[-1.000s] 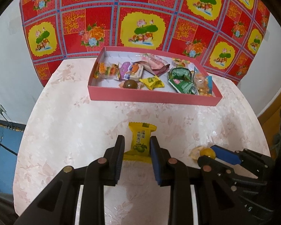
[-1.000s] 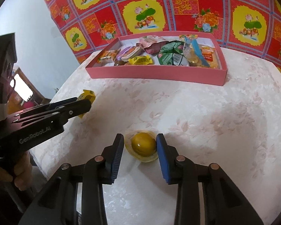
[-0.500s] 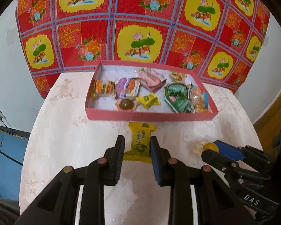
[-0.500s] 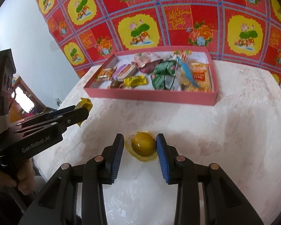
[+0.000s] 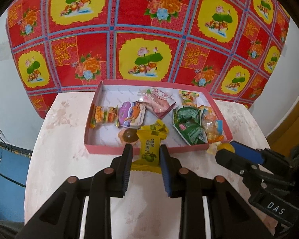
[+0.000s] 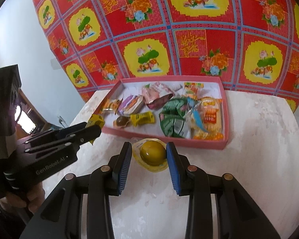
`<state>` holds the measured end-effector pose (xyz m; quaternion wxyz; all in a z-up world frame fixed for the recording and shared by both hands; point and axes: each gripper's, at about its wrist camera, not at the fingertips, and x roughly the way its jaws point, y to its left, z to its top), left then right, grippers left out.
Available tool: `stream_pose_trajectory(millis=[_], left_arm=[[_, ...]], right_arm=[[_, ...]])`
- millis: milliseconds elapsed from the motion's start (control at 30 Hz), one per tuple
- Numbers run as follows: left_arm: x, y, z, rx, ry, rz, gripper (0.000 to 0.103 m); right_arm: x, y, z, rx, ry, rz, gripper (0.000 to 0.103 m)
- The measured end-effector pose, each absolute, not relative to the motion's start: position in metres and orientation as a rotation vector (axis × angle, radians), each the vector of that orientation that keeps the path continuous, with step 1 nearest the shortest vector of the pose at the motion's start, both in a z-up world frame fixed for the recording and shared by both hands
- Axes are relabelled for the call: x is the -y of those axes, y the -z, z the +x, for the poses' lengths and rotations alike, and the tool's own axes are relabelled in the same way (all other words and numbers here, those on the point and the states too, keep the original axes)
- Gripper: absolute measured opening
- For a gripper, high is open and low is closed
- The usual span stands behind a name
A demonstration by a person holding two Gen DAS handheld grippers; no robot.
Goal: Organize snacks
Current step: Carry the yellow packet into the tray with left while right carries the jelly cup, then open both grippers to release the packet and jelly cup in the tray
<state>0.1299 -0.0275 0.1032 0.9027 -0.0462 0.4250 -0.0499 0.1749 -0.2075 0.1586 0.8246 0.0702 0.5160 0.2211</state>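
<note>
From the left wrist view, the left gripper (image 5: 145,155) is clamped on a yellow snack packet (image 5: 149,149), which hangs between the pads just at the near wall of the pink tray (image 5: 109,150), not yet over its floor. The tray sits on the pale marbled table (image 5: 55,159) and already holds a good many snacks — an orange-wrapped sweet, a purple pack, pink and green packets, a brown jelly cup (image 5: 128,136). At the right edge the other gripper shows side-on with something yellow at its tip. From the right wrist view, the right gripper (image 6: 149,155) has its pads pressed to either side of a yellow jelly cup (image 6: 152,155), held near the tray's front wall (image 6: 169,141) and still outside it. No loose snacks show on the table here, so by my reading most of the sorting is done — what remains is carrying these two pieces over the wall and letting them go inside.
</note>
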Motion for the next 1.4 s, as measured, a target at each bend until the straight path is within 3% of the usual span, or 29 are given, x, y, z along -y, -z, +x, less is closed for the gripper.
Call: stream_pose_trajectory(millis=[1400], left_arm=[[0.032, -0.052, 0.21, -0.965, 0.135, -0.122, 0.029]], right_arm=[[0.205, -0.103, 0.251, -1.132, -0.415, 0.2, 0.037]])
